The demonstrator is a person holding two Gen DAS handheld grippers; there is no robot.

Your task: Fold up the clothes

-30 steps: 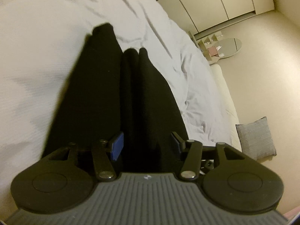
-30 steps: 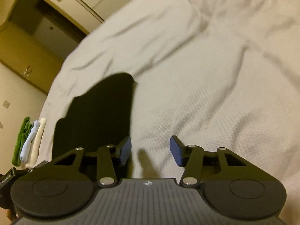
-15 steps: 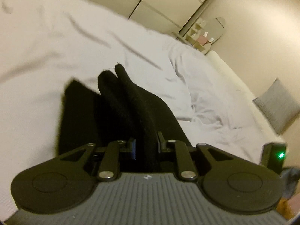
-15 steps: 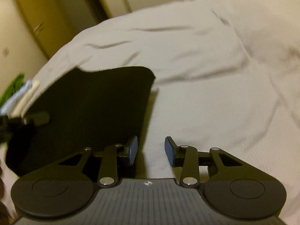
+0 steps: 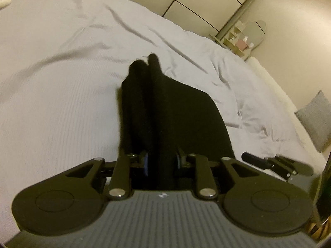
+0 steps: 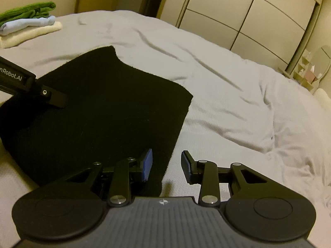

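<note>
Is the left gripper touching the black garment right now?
Touching. The left wrist view shows the left gripper with its jaws, now opening slightly, on a bunched fold of the black garment running between them.

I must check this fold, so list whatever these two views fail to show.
- Left wrist view: the body of the left gripper hides the near end of the black garment; its jaws are opening with cloth between them.
- Right wrist view: the right gripper covers the garment's near corner.
- Right wrist view: the folded stack is cut by the left edge.
- Both views: garment type unreadable, uniformly dark.
- Left wrist view: shelf items too small.
</note>
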